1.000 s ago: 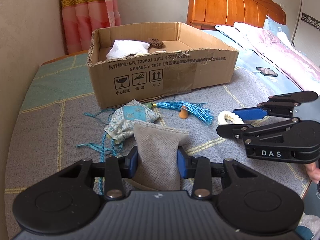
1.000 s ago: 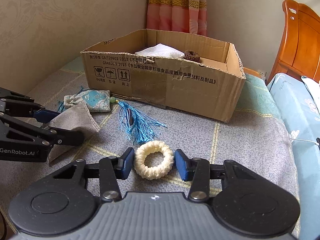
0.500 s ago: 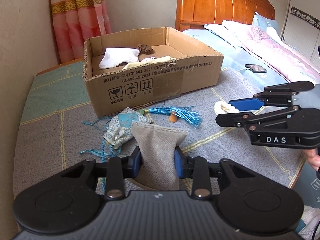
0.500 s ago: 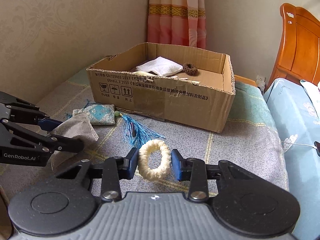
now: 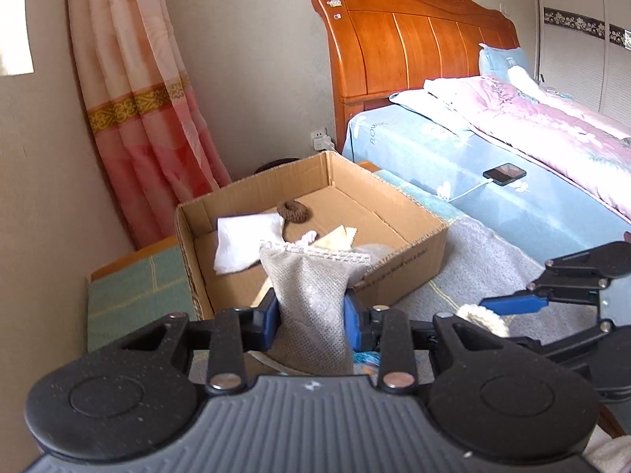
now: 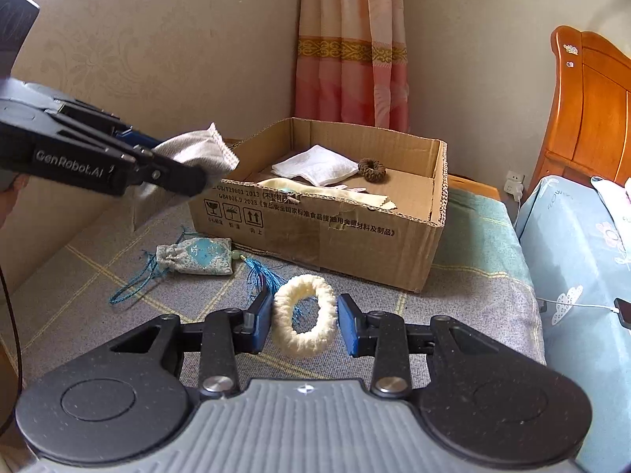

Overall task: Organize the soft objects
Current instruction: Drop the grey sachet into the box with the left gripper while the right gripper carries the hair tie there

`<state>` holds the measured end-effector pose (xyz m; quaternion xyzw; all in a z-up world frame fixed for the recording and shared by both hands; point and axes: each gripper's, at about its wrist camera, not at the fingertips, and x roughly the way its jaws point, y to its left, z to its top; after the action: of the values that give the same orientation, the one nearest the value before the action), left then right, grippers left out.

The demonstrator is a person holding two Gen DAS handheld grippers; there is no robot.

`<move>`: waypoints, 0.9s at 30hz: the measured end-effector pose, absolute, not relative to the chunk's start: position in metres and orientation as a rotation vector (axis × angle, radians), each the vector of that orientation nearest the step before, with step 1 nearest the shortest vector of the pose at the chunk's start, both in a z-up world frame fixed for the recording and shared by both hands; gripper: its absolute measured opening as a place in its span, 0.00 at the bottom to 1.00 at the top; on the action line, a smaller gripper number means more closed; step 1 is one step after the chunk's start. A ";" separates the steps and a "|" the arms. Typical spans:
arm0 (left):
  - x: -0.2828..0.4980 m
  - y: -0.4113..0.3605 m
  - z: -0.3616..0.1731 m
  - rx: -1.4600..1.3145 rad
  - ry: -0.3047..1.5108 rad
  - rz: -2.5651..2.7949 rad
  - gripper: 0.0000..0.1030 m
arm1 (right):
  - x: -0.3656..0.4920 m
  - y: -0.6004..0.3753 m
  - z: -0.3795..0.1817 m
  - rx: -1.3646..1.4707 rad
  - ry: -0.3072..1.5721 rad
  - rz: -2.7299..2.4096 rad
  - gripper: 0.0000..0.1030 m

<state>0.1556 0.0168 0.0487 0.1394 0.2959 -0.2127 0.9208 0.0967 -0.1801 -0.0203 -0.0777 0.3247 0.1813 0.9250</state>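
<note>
Left gripper (image 5: pixel 311 315), bottom centre of its own view, clamps a grey mesh sachet (image 5: pixel 311 299) between its blue pads, the bag standing upright with its crimped top in front of the open cardboard box (image 6: pixel 394 232). Right gripper (image 6: pixel 303 325), low in its own view, pinches a cream knitted ring (image 6: pixel 304 321), squeezed to an oval, clear of the grey blanket (image 6: pixel 465 295). Both sets of jaws have just narrowed onto their loads. Inside the box lie a white folded cloth (image 6: pixel 315 167), a brown scrunchie (image 6: pixel 372 168) and a yellowish cloth (image 6: pixel 327 193). An embroidered blue pouch (image 6: pixel 195 254) with tassel waits at centre left. Each load should probably clear the near wall before release, over bare cardboard at the box's right, one gripper at a time to avoid a collision.
</note>
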 end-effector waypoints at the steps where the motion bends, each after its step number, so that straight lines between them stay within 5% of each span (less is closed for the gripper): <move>1: 0.166 0.014 0.053 0.298 0.599 -0.429 0.31 | 0.096 -0.181 -0.020 -0.160 0.662 0.369 0.40; 10: 0.242 0.008 0.051 0.272 0.605 -0.353 0.37 | 0.098 -0.187 -0.018 -0.161 0.657 0.348 0.40; 11: 0.248 0.008 0.048 0.266 0.612 -0.343 0.51 | 0.098 -0.188 -0.017 -0.160 0.656 0.343 0.40; 12: 0.251 0.008 0.046 0.265 0.620 -0.330 0.77 | 0.099 -0.189 -0.017 -0.161 0.655 0.338 0.40; 14: 0.253 0.009 0.042 0.267 0.608 -0.290 0.91 | 0.101 -0.190 -0.016 -0.161 0.656 0.333 0.40; 27: 0.190 0.039 0.050 0.212 0.597 -0.268 0.99 | 0.108 -0.183 -0.003 -0.196 0.642 0.331 0.40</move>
<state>0.1898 0.0388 0.0496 0.1038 0.2928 -0.1313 0.9414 0.1078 -0.1834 -0.0031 -0.0955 0.3135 0.1618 0.9308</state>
